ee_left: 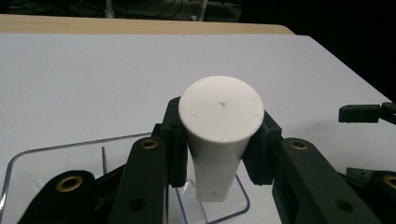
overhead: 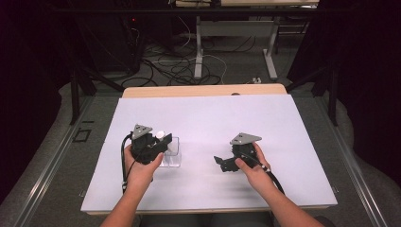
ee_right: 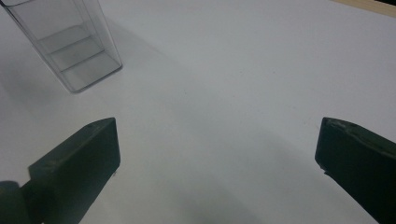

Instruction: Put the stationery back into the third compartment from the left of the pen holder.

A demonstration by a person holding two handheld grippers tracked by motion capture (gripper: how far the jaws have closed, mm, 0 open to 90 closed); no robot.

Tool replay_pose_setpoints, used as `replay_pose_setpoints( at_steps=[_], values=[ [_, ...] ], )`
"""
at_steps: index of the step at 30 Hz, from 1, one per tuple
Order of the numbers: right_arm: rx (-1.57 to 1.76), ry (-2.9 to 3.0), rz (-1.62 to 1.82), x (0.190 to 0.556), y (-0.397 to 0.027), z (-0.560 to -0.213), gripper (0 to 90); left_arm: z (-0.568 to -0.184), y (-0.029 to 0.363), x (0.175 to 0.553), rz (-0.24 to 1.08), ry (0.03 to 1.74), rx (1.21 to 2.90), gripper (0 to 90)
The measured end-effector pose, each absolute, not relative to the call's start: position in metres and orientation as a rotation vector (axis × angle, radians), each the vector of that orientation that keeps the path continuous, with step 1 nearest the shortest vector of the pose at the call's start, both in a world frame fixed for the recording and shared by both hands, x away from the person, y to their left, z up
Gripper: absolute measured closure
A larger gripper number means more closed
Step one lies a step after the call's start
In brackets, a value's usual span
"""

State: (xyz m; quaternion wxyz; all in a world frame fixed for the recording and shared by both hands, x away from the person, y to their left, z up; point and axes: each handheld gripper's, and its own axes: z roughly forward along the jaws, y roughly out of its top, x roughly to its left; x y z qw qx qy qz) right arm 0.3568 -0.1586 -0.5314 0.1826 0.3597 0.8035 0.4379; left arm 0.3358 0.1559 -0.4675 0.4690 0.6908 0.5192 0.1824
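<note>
Pinching a white cylinder (ee_left: 219,135) over the clear box (overhead: 172,153), left gripper (ee_left: 219,154); right gripper (ee_right: 217,154) jaws spread.

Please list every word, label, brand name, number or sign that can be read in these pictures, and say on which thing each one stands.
There are none to read.
White plastic piece in the left gripper: plain; a tiny dot on its end face, no letters.
Clear plastic box: no print.
White table cover: blank.
Right gripper: no marking on its black jaws.
</note>
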Motion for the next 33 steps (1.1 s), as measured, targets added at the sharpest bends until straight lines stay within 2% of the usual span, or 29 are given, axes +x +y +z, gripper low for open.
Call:
replay_pose_setpoints(
  at_steps=[29,33],
  values=[
    [1.019,2.285,1.220,0.357,-0.159,-0.534,0.9,-0.482,0.149,0.335,0.478,1.271,1.738,65.6],
    [1.021,2.286,1.225,0.358,-0.159,-0.534,0.9,-0.481,0.149,0.334,0.488,1.250,1.735,61.4]
  ],
)
